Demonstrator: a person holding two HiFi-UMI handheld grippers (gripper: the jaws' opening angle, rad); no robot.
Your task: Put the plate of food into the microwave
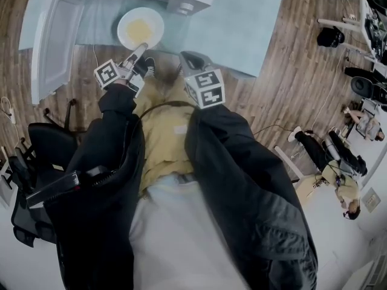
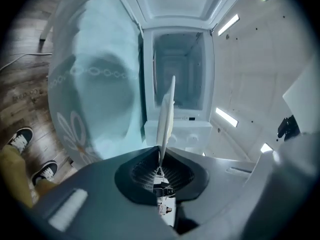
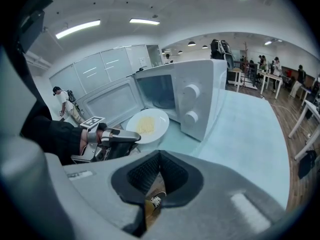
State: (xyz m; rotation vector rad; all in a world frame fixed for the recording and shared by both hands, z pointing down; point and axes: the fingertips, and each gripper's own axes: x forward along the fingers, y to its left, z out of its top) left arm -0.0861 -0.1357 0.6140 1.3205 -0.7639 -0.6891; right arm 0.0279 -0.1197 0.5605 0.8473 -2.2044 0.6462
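Left gripper (image 2: pixel 161 158) pinching plate (image 2: pixel 165 115) rim between fingers (image 2: pixel 100 179); right gripper (image 3: pixel 159 154) fingers pressed together, empty.

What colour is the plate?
White plate, yellow food; clearest in the right gripper view.

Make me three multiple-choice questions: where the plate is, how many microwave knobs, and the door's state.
1. Where is the plate? A inside the microwave; B in front of it; C on the floor.
2. How many knobs on it? A one; B two; C four.
3. Its door is: A open; B shut; C missing.
Answers: B, it is outside the cavity, the left gripper clamped on its rim; B, two show on the front panel; A, it stands swung wide.
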